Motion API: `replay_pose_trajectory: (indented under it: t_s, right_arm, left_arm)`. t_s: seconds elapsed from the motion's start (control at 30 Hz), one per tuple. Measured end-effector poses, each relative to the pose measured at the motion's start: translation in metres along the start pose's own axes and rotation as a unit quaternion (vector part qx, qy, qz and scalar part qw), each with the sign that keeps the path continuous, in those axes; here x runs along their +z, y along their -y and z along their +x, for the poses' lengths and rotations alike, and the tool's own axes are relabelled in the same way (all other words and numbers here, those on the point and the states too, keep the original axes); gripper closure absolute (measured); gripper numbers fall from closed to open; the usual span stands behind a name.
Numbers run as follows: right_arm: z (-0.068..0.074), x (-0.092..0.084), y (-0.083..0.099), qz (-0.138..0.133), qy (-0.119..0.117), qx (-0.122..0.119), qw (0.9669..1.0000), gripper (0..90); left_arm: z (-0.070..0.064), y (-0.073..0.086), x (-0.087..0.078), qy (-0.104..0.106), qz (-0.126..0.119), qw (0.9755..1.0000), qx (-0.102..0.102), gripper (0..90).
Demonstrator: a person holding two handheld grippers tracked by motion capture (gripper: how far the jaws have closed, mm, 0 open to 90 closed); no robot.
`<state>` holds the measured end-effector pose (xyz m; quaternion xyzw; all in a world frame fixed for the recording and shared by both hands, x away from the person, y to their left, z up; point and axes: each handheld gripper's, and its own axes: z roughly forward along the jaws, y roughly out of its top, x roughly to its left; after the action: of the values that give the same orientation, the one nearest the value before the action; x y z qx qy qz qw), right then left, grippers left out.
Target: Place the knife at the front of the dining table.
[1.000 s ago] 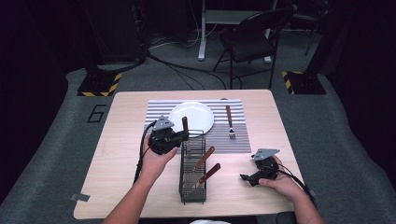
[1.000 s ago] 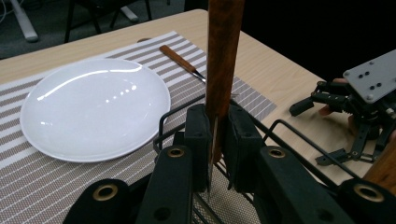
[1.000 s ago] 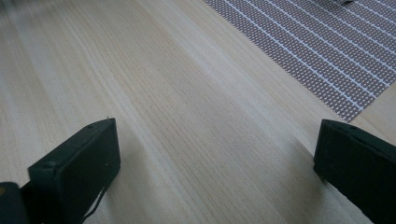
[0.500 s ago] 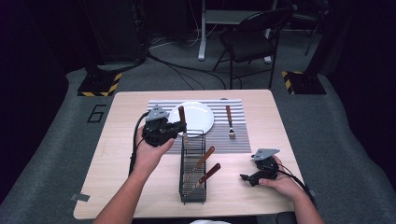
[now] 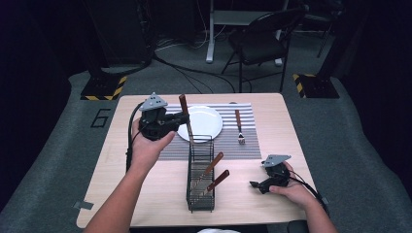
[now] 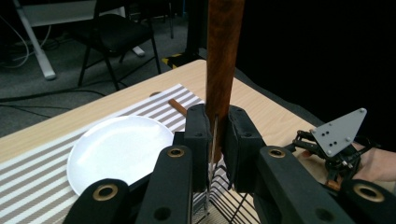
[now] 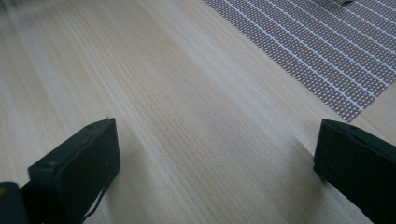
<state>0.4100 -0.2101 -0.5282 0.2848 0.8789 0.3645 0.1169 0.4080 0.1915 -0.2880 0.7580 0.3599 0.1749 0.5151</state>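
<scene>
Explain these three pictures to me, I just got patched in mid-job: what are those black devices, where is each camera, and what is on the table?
No robot here: a person holds a hand-held two-jaw tool in each hand. The overhead picture looks down on the light wooden table. The other two come from cameras riding on each tool, looking along its black jaws.

On the table lie a grey striped placemat, a round white plate, a wooden-handled fork right of the plate, and a black wire cutlery basket with two wooden-handled utensils leaning in it.

The left tool is shut on the metal blade of a brown wooden-handled utensil, held upright above the basket's far end. The right tool rests low at the table's right side, jaws open, holding nothing.
</scene>
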Motion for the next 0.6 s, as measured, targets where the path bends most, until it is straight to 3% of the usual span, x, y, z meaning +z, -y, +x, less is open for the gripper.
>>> replay_pose_trajectory:
  t_s: [0.13, 0.27, 0.6]
  right_arm:
    - [0.0, 0.0, 0.0, 0.0, 0.0, 0.0, 1.0, 0.0]
    - [0.0, 0.0, 0.0, 0.0, 0.0, -0.001, 1.0, 0.0]
    - [0.0, 0.0, 0.0, 0.0, 0.0, -0.001, 1.0, 0.0]
  left_arm:
    - [0.005, -0.004, -0.006, -0.012, 0.001, 0.9999, 0.005, 80.5]
    - [0.012, -0.005, -0.01, -0.022, -0.002, 0.9998, -0.003, 80.5]
    - [0.041, 0.004, -0.014, -0.058, -0.003, 0.9981, -0.021, 80.5]
